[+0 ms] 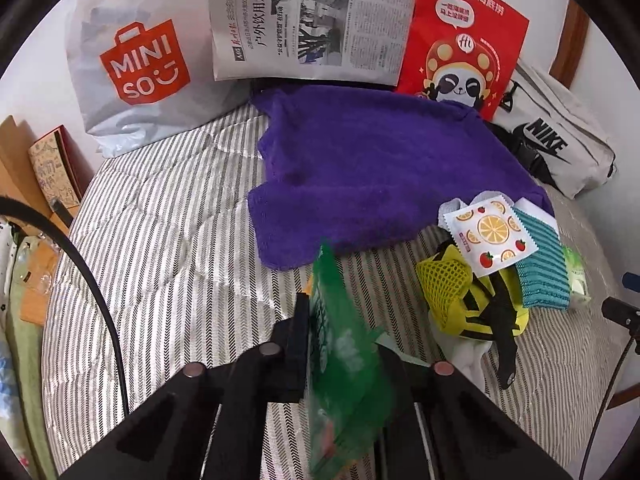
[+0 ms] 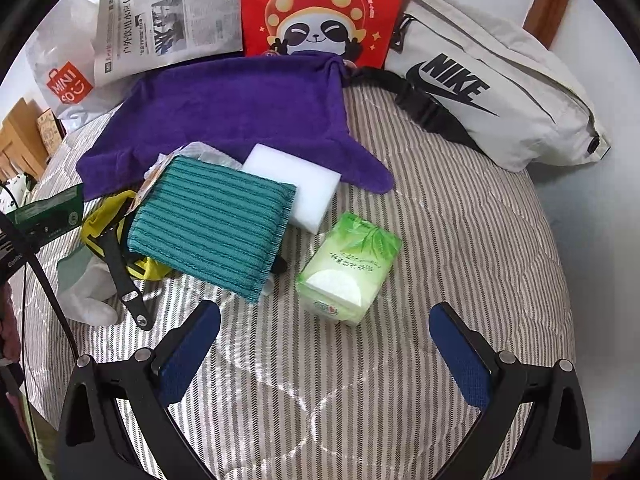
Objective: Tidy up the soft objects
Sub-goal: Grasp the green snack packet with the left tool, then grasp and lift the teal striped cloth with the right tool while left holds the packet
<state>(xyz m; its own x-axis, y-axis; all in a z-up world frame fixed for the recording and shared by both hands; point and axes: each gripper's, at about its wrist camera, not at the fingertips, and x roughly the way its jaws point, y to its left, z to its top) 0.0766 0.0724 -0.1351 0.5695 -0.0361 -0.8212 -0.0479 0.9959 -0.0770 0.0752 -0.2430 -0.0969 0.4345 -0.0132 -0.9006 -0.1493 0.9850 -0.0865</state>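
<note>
Between the fingers of the left gripper point(image 1: 340, 344), clamping a green plastic packet point(image 1: 344, 360), standing on edge, long axis running away from the camera toward the purple towel point(image 1: 372, 168). Lying just beyond and to the right: a yellow mesh item with black straps point(image 1: 472, 300), a fruit-printed sachet point(image 1: 490, 236) resting on top, a teal striped cloth point(image 1: 540, 268) beside it.

Ahead of the right gripper point(image 2: 324, 344), jaws standing wide apart and holding nothing, sitting a green tissue pack point(image 2: 348, 264), centred between the fingers but clear of both, long axis tilting away to the right. Lying further out: the teal cloth overlapping a white sponge block point(image 2: 300, 188). Leaning along the back: a Miniso bag point(image 1: 136, 64), a newspaper point(image 1: 308, 20), a red panda bag point(image 1: 464, 40), a Nike pouch point(image 2: 500, 92). All resting on striped bedding point(image 2: 460, 240).
</note>
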